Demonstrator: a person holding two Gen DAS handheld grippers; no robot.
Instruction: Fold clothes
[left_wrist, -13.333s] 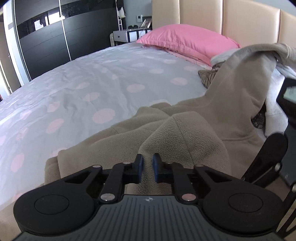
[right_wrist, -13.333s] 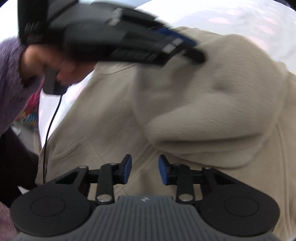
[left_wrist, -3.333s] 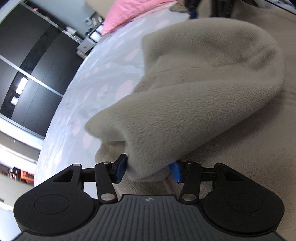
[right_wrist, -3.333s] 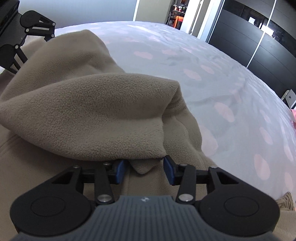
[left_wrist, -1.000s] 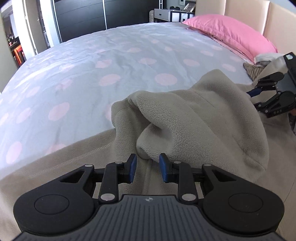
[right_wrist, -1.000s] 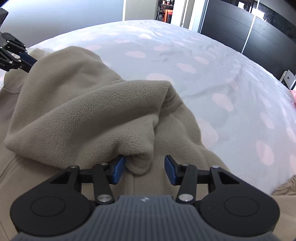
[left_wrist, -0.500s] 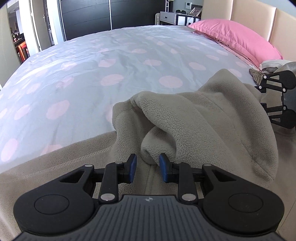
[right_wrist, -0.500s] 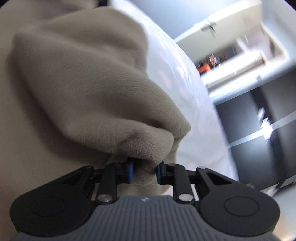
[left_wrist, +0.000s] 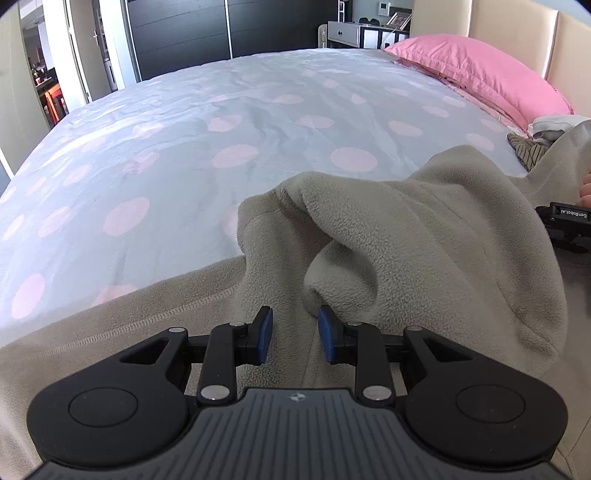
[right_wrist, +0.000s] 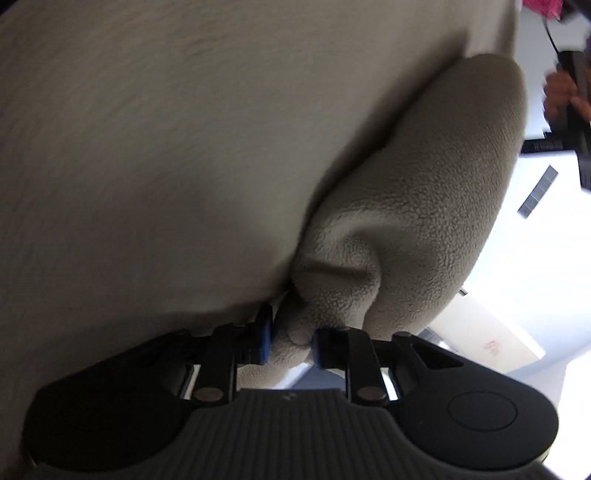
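Currently on the bed: one fleece, two grippers

Bed (left_wrist: 229, 122): grey-blue cover with pink dots, filling most of the left wrist view; a headboard (left_wrist: 517, 44) stands at its far right corner.

Fleece (left_wrist: 424, 229): beige, lying along the bed's near edge, one bunched fold raised over the flat part. In the right wrist view it fills nearly the whole frame (right_wrist: 221, 147), partly blurred.

Pillow (left_wrist: 480, 77): pink, against the headboard at the far right corner.

Left gripper (left_wrist: 291, 334): jaws narrowly apart, pads not pressing; flat fleece shows in the gap, and the bunched fold ends just beyond the right pad.

Right gripper (right_wrist: 290, 341): jaws have just been closing, then easing slightly; a fleece fold is pinched between the blue pads. Its body shows at the right edge of the left wrist view.

Hand (right_wrist: 565, 98): at the upper right edge of the right wrist view, blurred.
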